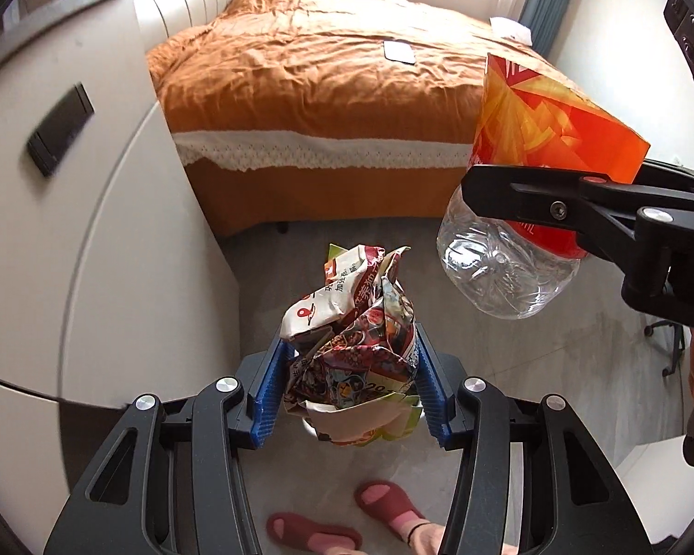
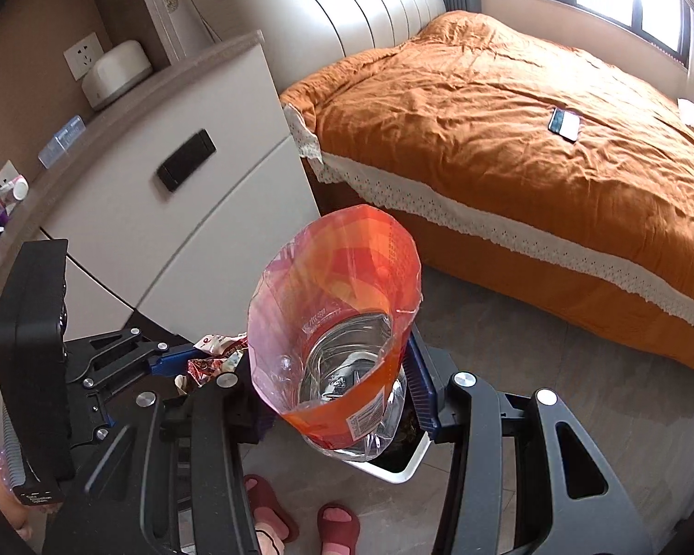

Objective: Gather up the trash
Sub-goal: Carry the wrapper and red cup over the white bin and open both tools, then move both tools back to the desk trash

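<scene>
Between the blue pads of the left gripper (image 1: 349, 384) sits a crumpled wad of snack wrappers (image 1: 351, 328), red, white and green, squeezed firmly from both sides. To its right, the right gripper (image 2: 342, 397) is clamped on a clear plastic bottle (image 2: 347, 384) whose loose orange label (image 2: 333, 286) has slid up to stand like an open sleeve. In the left wrist view the bottle's rounded base points down and toward the wrappers, and the two loads hang near each other but apart.

Directly below the bottle, in the right wrist view, a white-rimmed bin (image 2: 400, 469) with dark contents shows on the grey floor (image 2: 509, 370); most of it is hidden by the bottle and gripper. A person's feet in dark red slippers (image 1: 310, 532) stand just in front.

Further out are a white bedside cabinet (image 2: 171, 212) and a bed with an orange cover (image 2: 509, 138), on which a phone-like object (image 2: 564, 124) lies.

By my reading, picking up is finished for these two pieces, and both are held above the floor near the bin. Dropping them in is not yet done. Small items on the cabinet top at the far left may be more trash, but they are too small to tell.
</scene>
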A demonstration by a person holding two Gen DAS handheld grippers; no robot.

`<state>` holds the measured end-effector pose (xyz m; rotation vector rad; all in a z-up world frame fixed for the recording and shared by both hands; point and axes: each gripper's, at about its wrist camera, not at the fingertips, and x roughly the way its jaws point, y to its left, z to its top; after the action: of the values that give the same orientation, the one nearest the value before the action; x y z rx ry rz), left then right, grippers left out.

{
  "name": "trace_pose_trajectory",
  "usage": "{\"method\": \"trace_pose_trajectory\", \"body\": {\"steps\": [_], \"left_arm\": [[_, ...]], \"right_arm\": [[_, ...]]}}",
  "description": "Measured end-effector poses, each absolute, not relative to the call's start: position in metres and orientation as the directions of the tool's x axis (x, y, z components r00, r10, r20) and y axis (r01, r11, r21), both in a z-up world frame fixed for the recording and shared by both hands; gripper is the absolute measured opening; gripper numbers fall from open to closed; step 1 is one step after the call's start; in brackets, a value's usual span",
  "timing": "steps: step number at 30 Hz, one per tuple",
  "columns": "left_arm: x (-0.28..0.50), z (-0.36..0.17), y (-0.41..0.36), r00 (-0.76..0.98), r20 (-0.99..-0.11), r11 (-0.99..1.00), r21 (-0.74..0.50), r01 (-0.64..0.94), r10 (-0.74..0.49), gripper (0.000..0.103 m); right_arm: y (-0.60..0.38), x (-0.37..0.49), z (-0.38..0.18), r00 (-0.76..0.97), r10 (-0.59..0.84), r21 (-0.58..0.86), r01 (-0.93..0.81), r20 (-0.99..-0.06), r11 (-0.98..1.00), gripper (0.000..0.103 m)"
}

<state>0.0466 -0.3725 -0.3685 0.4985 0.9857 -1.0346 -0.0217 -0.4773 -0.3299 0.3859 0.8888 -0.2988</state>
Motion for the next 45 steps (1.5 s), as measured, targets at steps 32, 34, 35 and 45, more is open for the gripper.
{"method": "trace_pose_trajectory", "body": {"steps": [32, 34, 35, 45], "left_arm": [[0.055, -0.466, -0.376, 0.098, -0.874, 0.466, -0.157, 0.871, -0.476, 0.098], [0.059, -0.433, -0.372, 0.119, -0.858, 0.486, -0.164, 0.859, -0.5, 0.098], [0.059, -0.418, -0.37, 0.132, -0.85, 0.494, -0.164, 0.854, -0.509, 0.098], [0.073, -0.247, -0.321, 0.323, -0.742, 0.589, -0.117, 0.8, -0.587, 0.098]], "right_arm": [[-0.478, -0.021, -0.435, 0.535, -0.093, 0.194, 0.456, -0.84, 0.869, 0.099], [-0.475, -0.019, -0.406, 0.566, -0.097, 0.2, 0.44, -0.819, 0.875, 0.099], [-0.473, -0.019, -0.388, 0.586, -0.102, 0.203, 0.431, -0.804, 0.879, 0.099], [-0.438, 0.005, -0.23, 0.761, -0.074, 0.215, 0.273, -0.645, 0.938, 0.099]]}}
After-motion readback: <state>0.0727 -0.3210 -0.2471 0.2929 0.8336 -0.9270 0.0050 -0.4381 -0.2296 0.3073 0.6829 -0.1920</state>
